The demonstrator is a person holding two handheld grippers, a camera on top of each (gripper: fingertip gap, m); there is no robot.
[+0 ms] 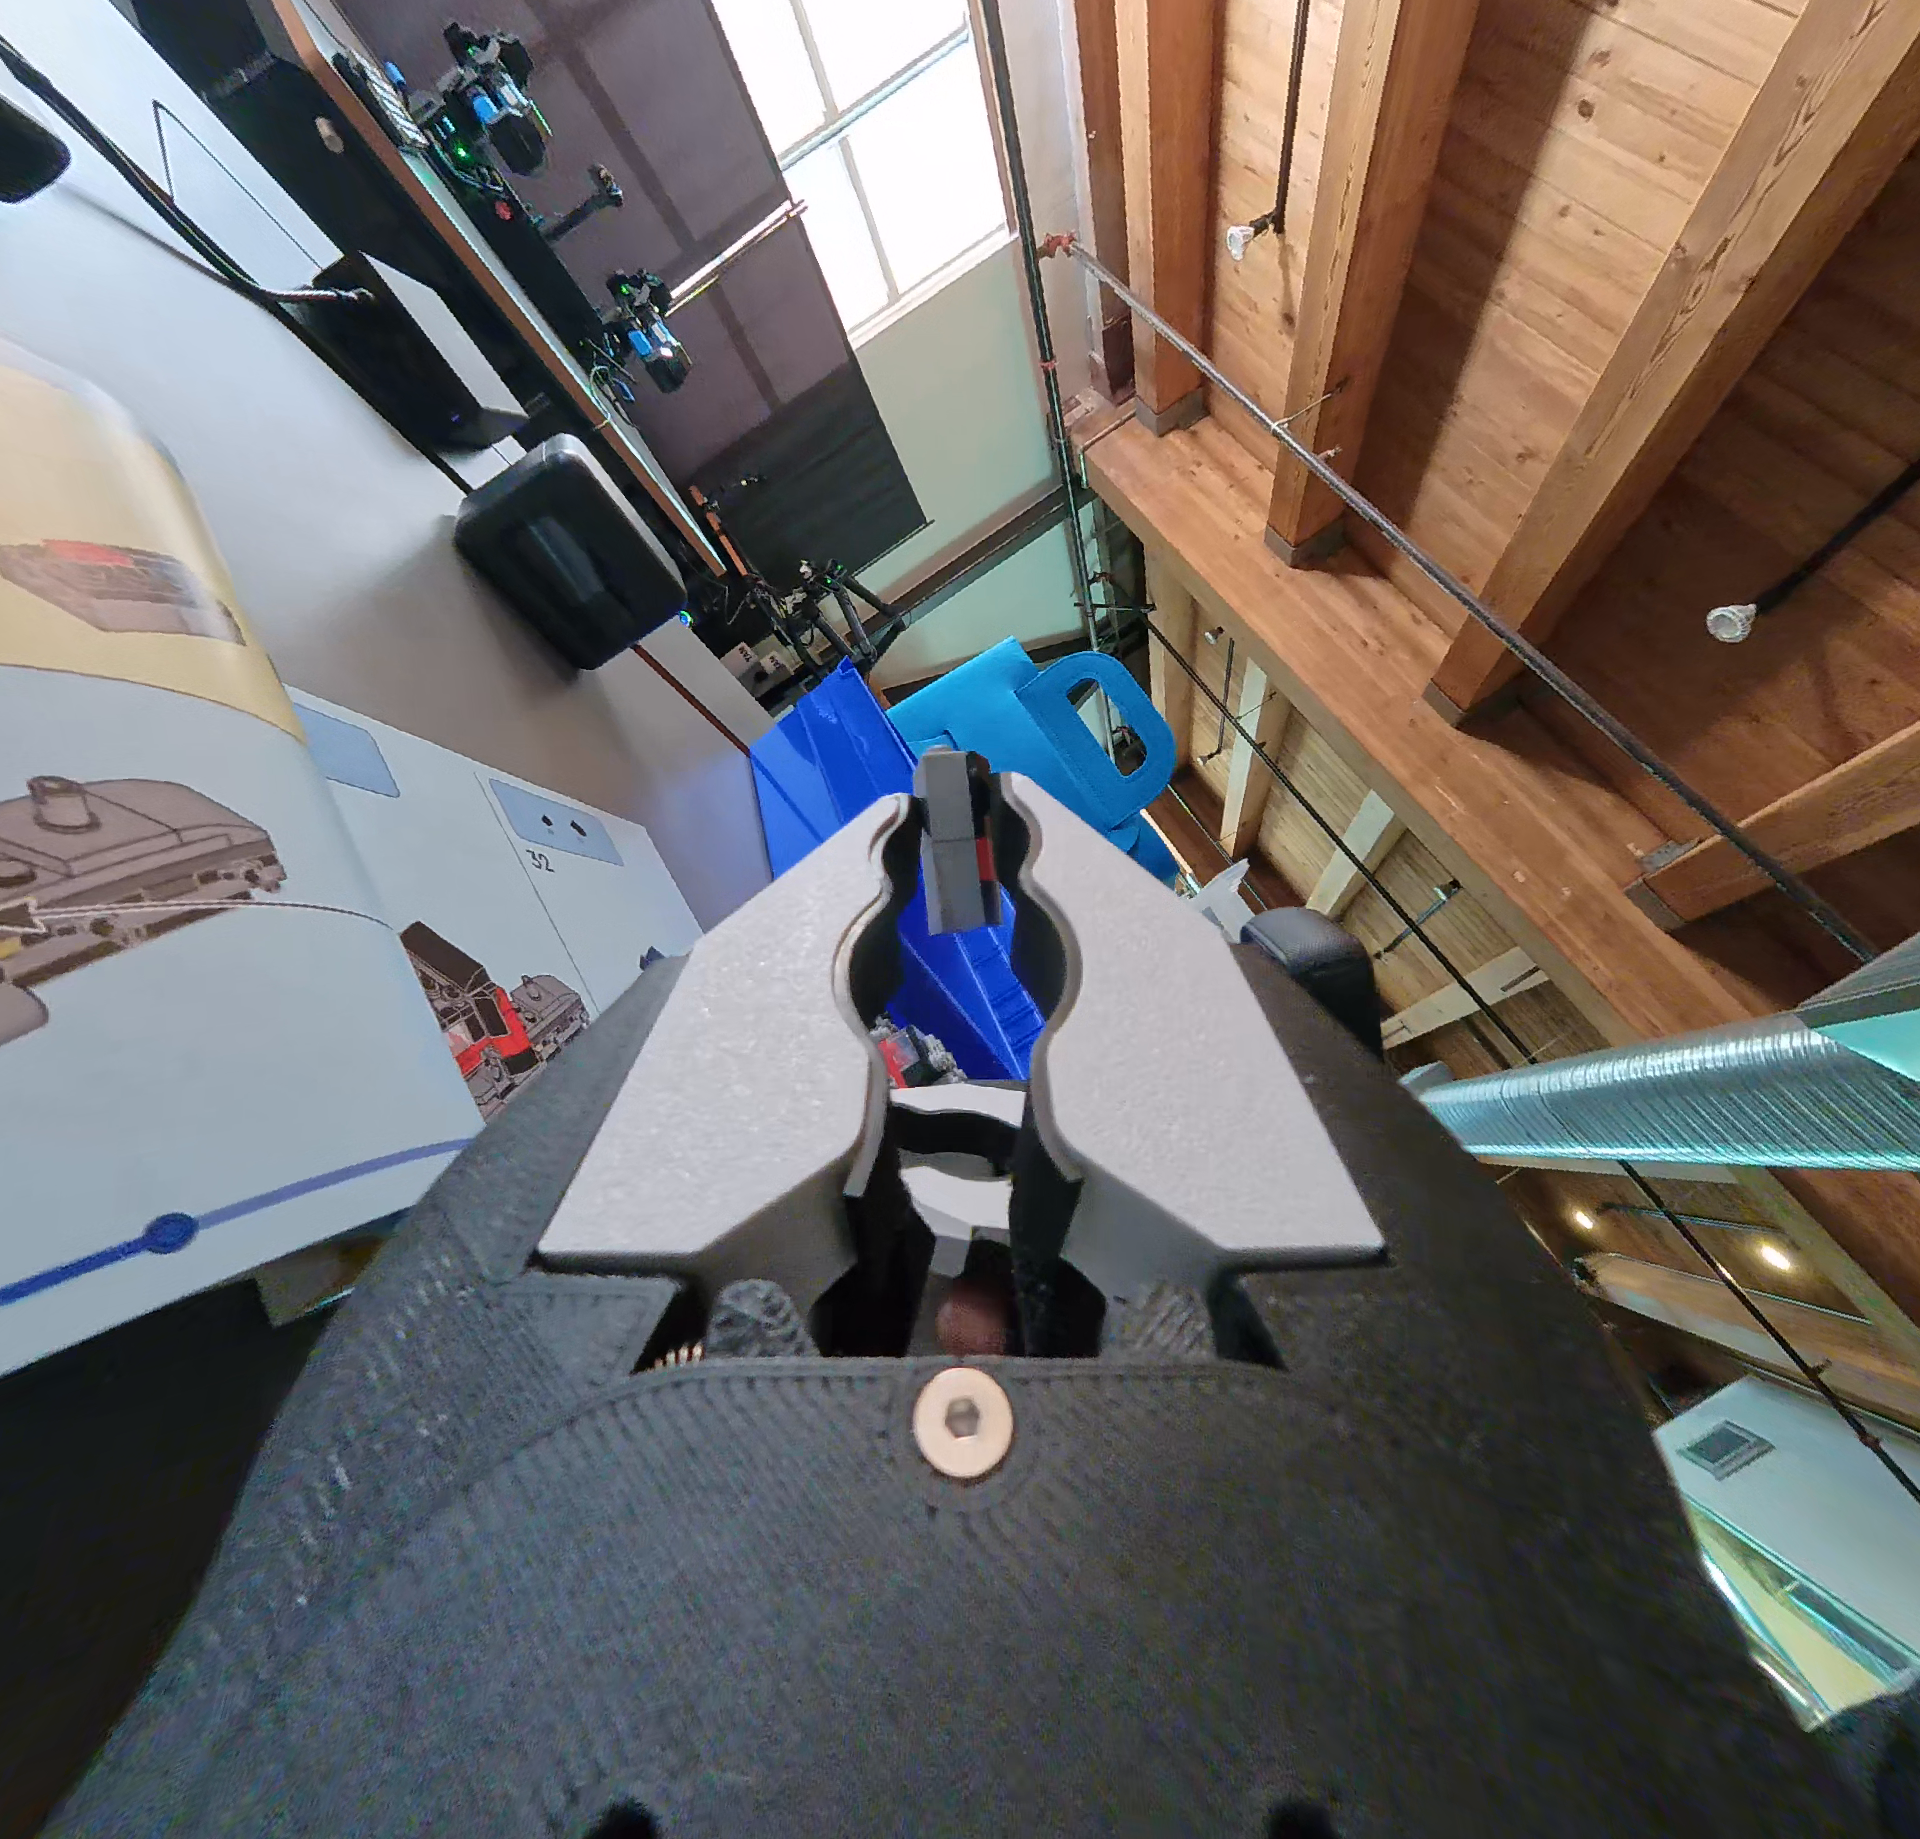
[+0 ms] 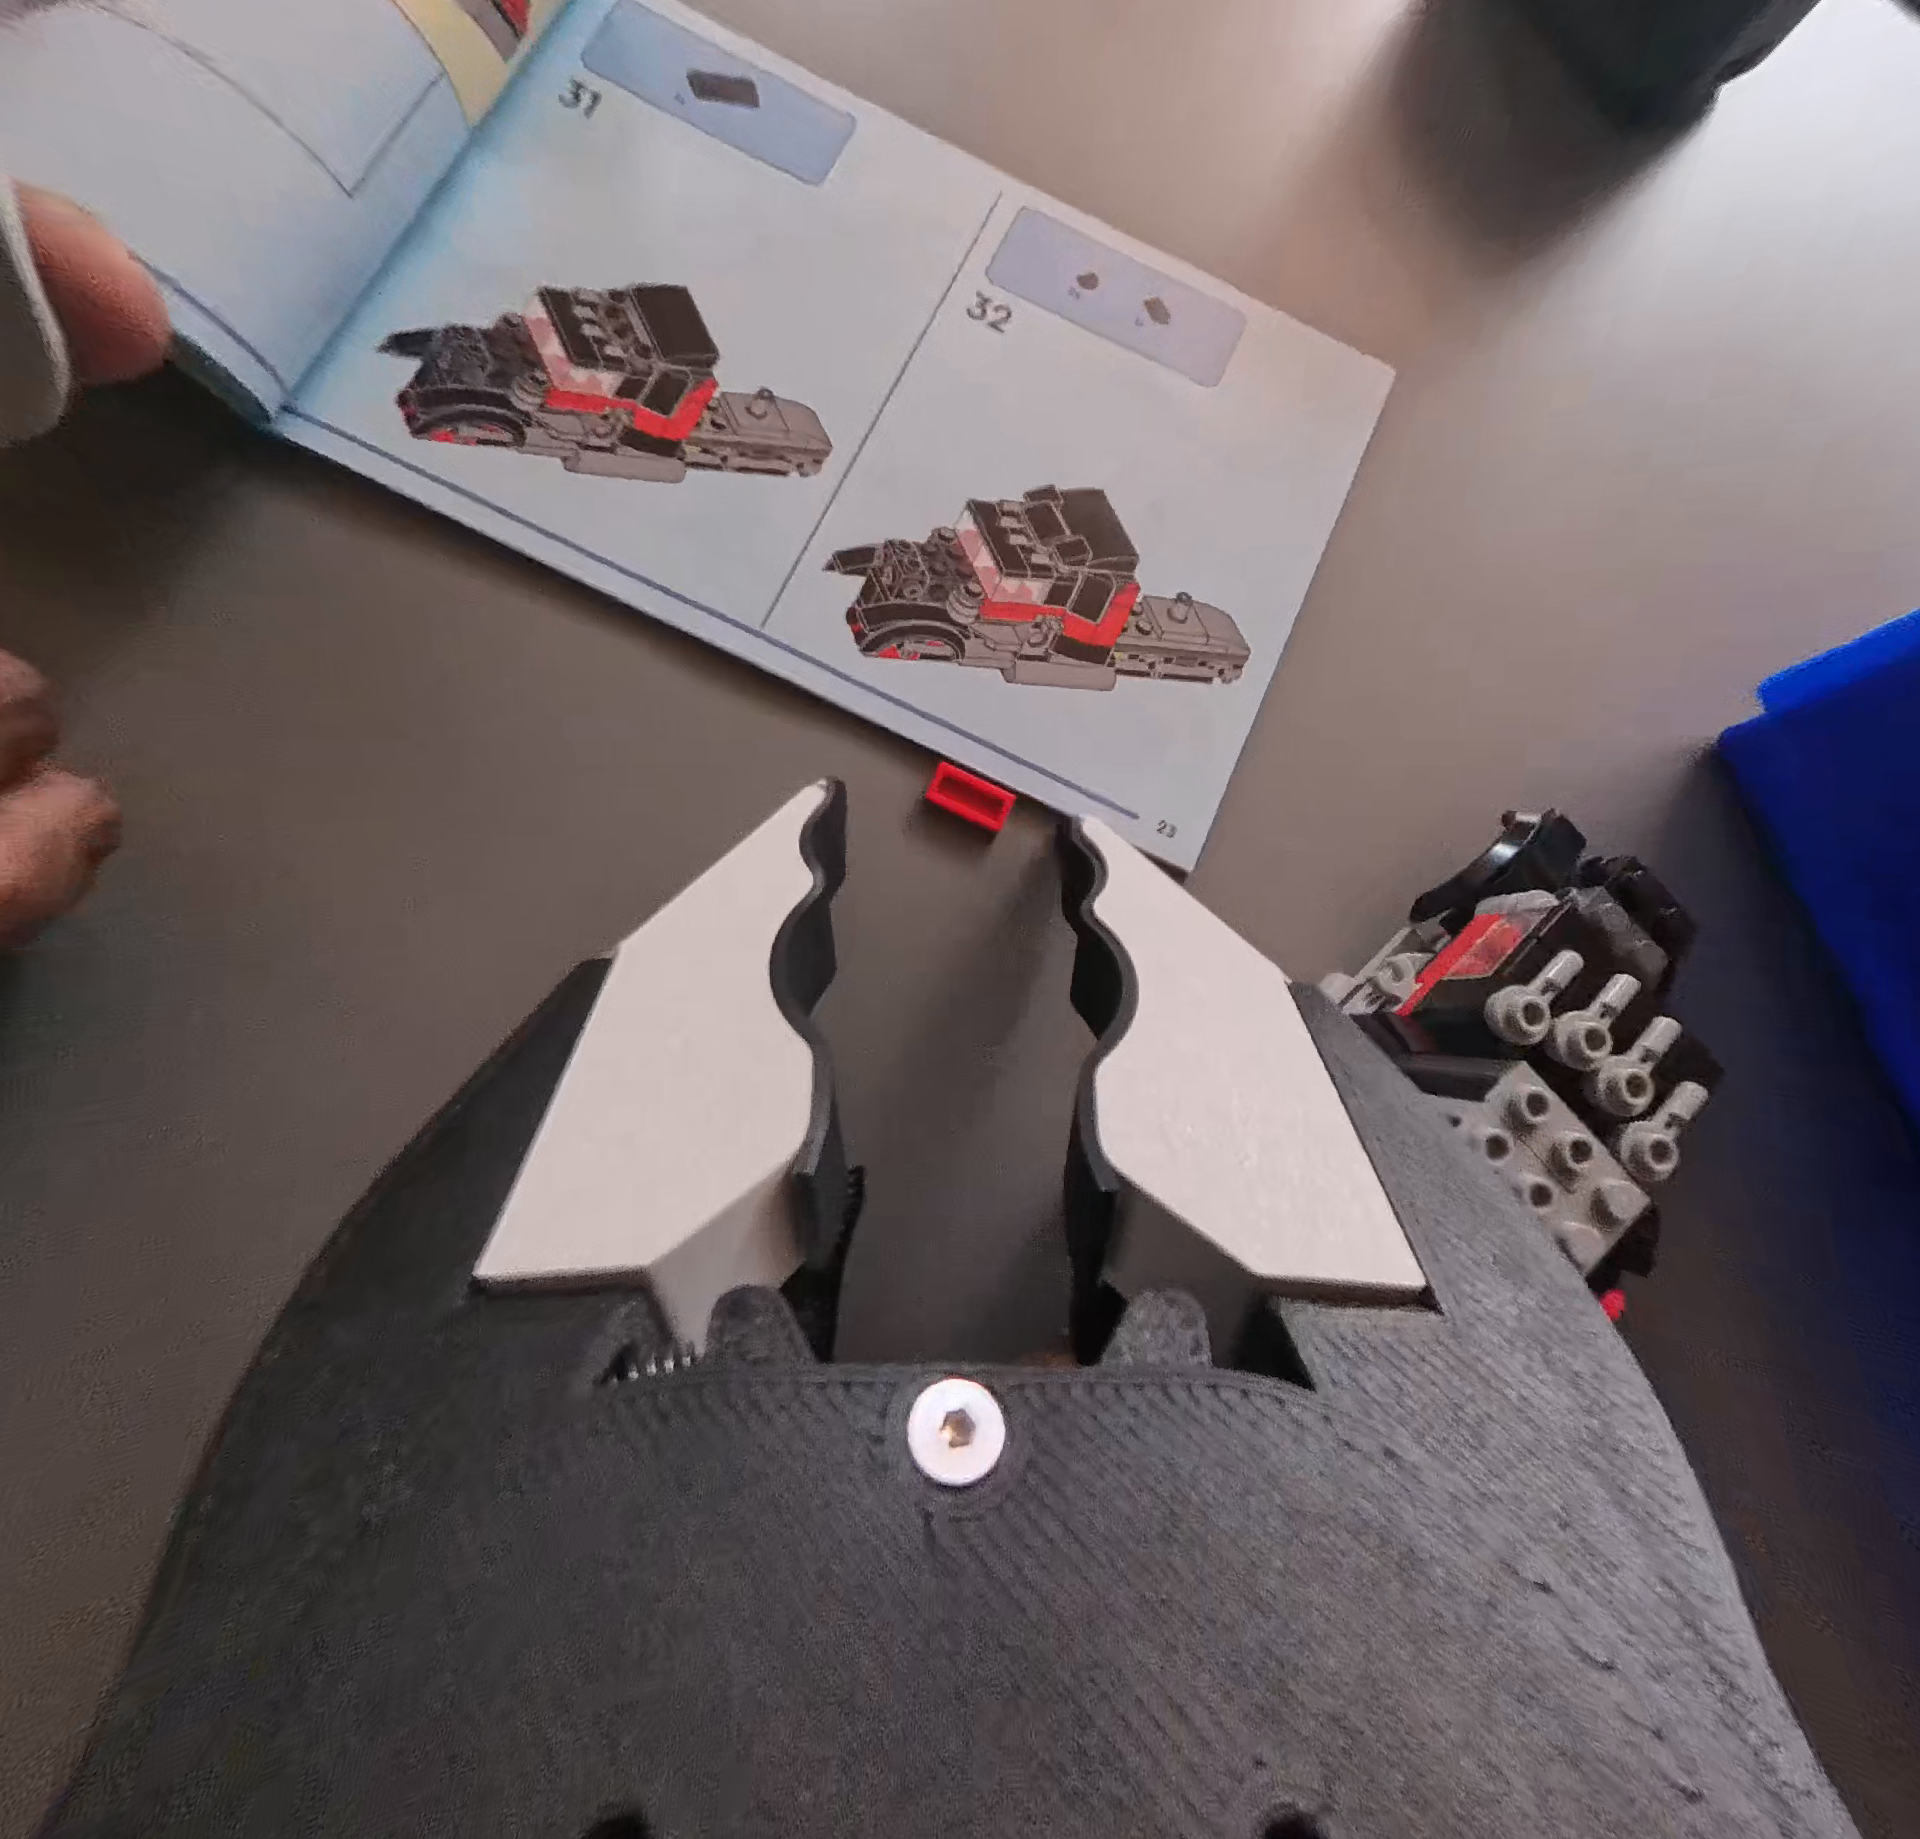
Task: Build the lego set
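Observation:
My left gripper (image 1: 961, 807) is shut on a small grey, black and red lego piece (image 1: 956, 839), held up in the air and tilted toward the ceiling. My right gripper (image 2: 951, 813) is open and empty, low over the table. A small red lego piece (image 2: 971, 797) lies on the table just beyond its fingertips, at the edge of the open instruction booklet (image 2: 831, 335). The partly built black, grey and red lego model (image 2: 1538, 1041) stands on the table right of the right gripper, partly hidden by it. The booklet also shows in the left wrist view (image 1: 208, 906).
A blue bin (image 2: 1839, 833) stands at the right edge of the table; it also shows past the left gripper (image 1: 831, 781). A person's fingers (image 2: 73, 303) hold the booklet's left pages. A black box (image 1: 566, 553) sits on the grey table (image 2: 416, 750).

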